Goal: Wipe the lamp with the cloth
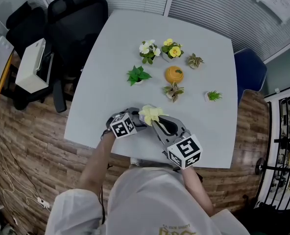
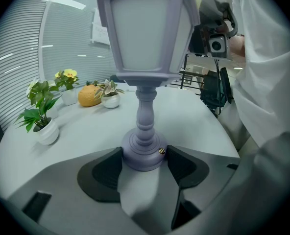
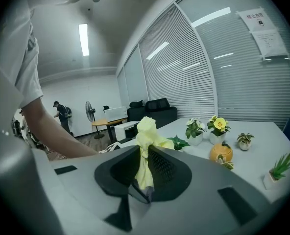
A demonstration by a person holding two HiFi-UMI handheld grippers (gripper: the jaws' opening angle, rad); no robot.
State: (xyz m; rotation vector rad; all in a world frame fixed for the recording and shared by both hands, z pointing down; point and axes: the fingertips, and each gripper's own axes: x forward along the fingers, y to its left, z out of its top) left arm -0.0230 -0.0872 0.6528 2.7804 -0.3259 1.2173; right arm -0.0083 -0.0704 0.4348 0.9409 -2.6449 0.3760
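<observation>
gripping the lamp [image 2: 146, 48] base is the left gripper [image 2: 144, 154]; right gripper [image 3: 144, 169] pinches cloth [image 3: 146, 143]; potted plants [image 1: 138, 75] beyond

Bright, even office light falls on the white table [image 1: 110, 82] — shadows under the potted plants [image 1: 138, 75] are faint and soft. Up and left of the right gripper [image 3: 145, 155], a ceiling light strip [image 3: 83, 39] glares white. Both gripper views bow hard towards dark, rounded edges; the lamp [image 2: 147, 58] just ahead of the left gripper [image 2: 144, 159] stays sharp.
</observation>
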